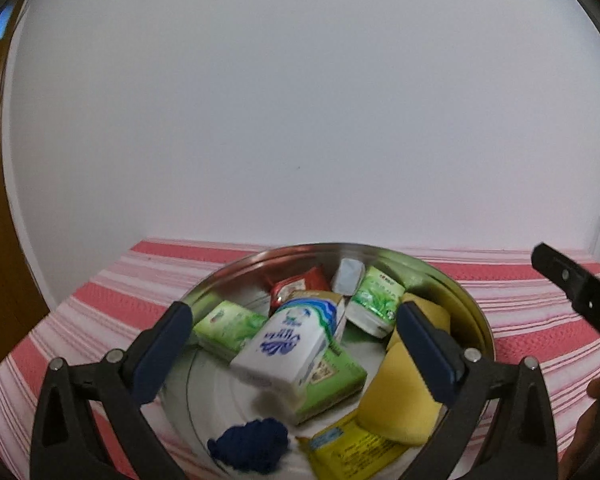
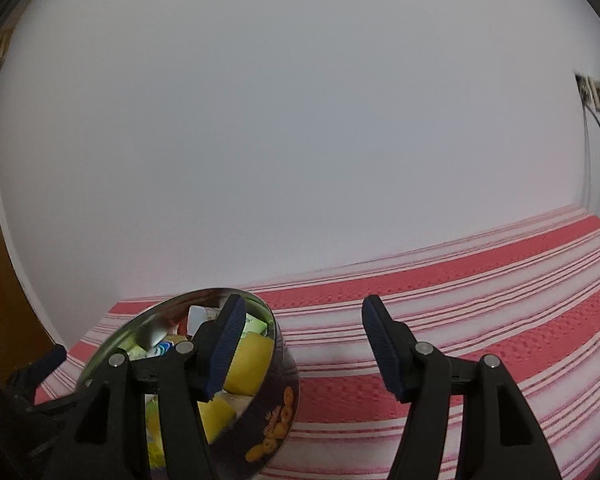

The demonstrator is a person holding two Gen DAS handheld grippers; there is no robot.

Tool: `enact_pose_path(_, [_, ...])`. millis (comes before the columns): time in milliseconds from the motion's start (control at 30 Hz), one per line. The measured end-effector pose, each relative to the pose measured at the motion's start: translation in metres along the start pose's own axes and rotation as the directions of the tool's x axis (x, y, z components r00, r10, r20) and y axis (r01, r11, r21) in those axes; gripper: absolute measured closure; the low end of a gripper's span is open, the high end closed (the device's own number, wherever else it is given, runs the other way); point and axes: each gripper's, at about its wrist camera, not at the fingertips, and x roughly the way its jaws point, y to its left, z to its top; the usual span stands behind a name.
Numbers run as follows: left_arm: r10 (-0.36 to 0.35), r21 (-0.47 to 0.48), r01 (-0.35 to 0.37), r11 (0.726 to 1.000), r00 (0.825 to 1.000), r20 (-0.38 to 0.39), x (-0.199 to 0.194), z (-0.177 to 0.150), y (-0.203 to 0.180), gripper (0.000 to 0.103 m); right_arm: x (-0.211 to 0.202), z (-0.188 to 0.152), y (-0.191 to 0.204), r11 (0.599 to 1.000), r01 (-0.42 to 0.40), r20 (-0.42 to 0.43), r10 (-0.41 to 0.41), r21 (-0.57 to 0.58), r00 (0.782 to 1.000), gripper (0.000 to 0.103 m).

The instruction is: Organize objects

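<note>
A round metal tin stands on the red and white striped cloth. It holds a white and blue tissue pack, green packs, a red packet, yellow sponges, a yellow packet and a dark blue cloth lump. My left gripper is open and hovers over the tin, with the white pack between its fingers, not gripped. My right gripper is open and empty, just right of the tin.
A plain white wall stands behind the table. A wooden door frame is at the left. A wall socket with cables is at the far right. The striped cloth stretches to the right of the tin.
</note>
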Motion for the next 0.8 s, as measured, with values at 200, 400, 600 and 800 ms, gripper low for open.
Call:
enact_pose_path(200, [0.04,-0.018,-0.041,0.999,0.999,-0.015,0.001,-0.009,0.007,0.0,-0.008,-0.013,0.006,0.999,0.009,0.037,-0.007,-0.038,0.999,0.04])
enact_pose_path(400, [0.092,0.055,-0.093,0.994,0.995,0.027,-0.008,-0.019,-0.004,0.0,-0.003,-0.011,0.011,0.998,0.004,0.034,-0.002,-0.055,0.999,0.04])
enact_pose_path(600, [0.096,0.082,-0.098,0.992,0.995,0.022,-0.009,-0.022,-0.01,0.0,-0.005,-0.012,0.012,0.997,-0.007,0.038,0.01,-0.072,0.999,0.04])
enact_pose_path(800, [0.088,0.078,-0.088,0.993,0.996,0.003,-0.005,-0.023,-0.01,0.0,0.002,-0.014,0.012,0.998,-0.01,0.015,0.011,-0.068,1.0,0.04])
